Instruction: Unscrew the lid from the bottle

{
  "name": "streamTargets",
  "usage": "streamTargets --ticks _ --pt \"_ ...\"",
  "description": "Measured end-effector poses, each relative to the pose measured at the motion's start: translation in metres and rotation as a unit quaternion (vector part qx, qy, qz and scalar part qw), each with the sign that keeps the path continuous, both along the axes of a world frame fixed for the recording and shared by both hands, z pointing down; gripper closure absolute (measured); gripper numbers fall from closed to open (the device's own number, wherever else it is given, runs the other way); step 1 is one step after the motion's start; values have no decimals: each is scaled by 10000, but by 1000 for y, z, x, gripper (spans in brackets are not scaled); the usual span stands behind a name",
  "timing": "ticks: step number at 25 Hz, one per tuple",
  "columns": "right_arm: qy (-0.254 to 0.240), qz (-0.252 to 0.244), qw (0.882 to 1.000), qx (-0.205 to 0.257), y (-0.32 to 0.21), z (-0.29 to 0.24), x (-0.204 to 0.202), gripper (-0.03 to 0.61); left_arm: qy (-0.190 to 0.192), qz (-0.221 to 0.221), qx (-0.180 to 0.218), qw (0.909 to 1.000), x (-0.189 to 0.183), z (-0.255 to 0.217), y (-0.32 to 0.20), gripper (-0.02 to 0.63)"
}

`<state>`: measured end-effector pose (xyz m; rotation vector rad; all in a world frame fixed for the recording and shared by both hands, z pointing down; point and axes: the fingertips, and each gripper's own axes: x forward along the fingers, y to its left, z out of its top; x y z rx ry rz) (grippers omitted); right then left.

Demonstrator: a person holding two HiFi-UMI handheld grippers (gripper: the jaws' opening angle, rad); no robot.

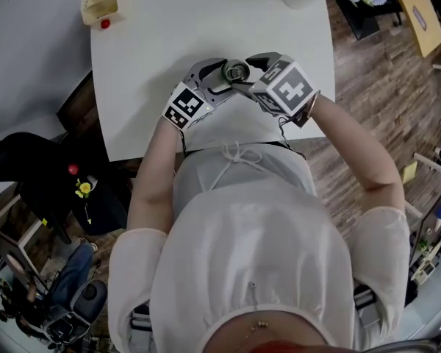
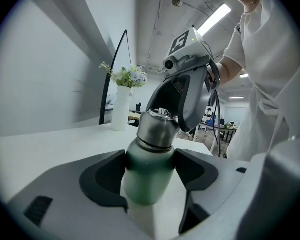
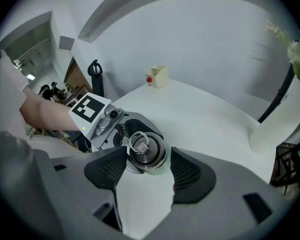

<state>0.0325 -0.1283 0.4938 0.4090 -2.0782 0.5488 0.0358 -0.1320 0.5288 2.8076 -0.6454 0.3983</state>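
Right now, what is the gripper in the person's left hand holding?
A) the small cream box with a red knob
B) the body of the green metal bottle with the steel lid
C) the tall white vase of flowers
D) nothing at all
B: in the left gripper view, the left gripper has its jaws pressed on both sides of the green metal bottle, just below the steel lid.

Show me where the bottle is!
In the head view the bottle is by the table's near edge, the left gripper clamping its body and the right gripper's jaws either side of its lid.
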Motion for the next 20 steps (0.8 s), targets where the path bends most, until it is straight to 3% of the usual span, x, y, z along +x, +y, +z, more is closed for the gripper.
streamTargets --ticks 4,9,14,20 --pt "27 225 9997 -15 3 4 0 332 -16 17 -2 10000 1 -2 0 285" --pt "48 26 10000 23 6 2 -1 334 0 19 -2 10000 2 -3 -1 285" --pt "202 -728 9971 93 5 6 0 336 -20 46 -46 10000 1 0 1 285" --pt "503 -1761 9831 -60 6 5 -2 336 36 46 -48 10000 1 -1 -1 285"
